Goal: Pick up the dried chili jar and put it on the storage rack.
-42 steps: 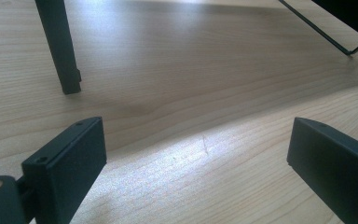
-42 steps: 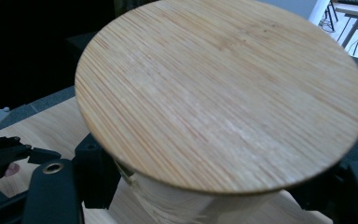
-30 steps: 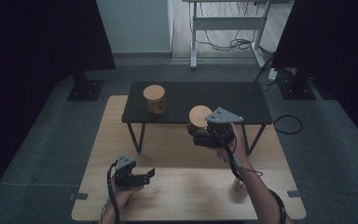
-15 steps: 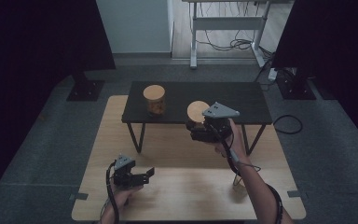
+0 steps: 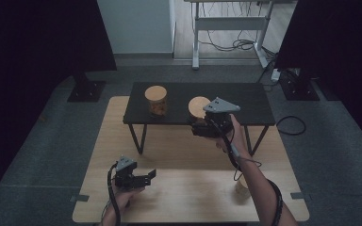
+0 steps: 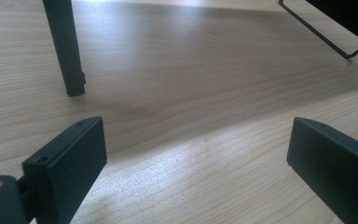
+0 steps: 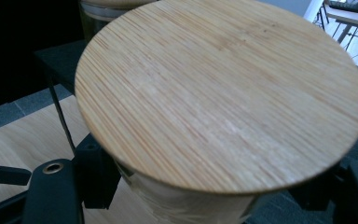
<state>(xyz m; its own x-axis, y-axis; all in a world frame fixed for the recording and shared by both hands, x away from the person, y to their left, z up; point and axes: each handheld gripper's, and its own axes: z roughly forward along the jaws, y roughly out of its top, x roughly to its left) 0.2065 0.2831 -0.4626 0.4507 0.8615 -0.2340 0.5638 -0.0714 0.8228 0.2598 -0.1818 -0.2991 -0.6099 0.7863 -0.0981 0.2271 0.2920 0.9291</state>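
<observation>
Nearest, the left tool [image 5: 150, 175] rests open and empty on the pale wooden tabletop [image 5: 193, 193], while farther off the right tool [image 5: 199, 127] is clamped on a round bamboo-lidded glass jar [image 5: 199, 107] at the small black table's [image 5: 250, 101] front edge.

Grey carpet [image 5: 339, 155] all round, dim light. White wall [image 5: 136, 26] at twelve o'clock, a desk frame [image 5: 228, 28] with loose cables [image 5: 238, 44] at one, dark panels [image 5: 37, 42] at ten and two.
</observation>
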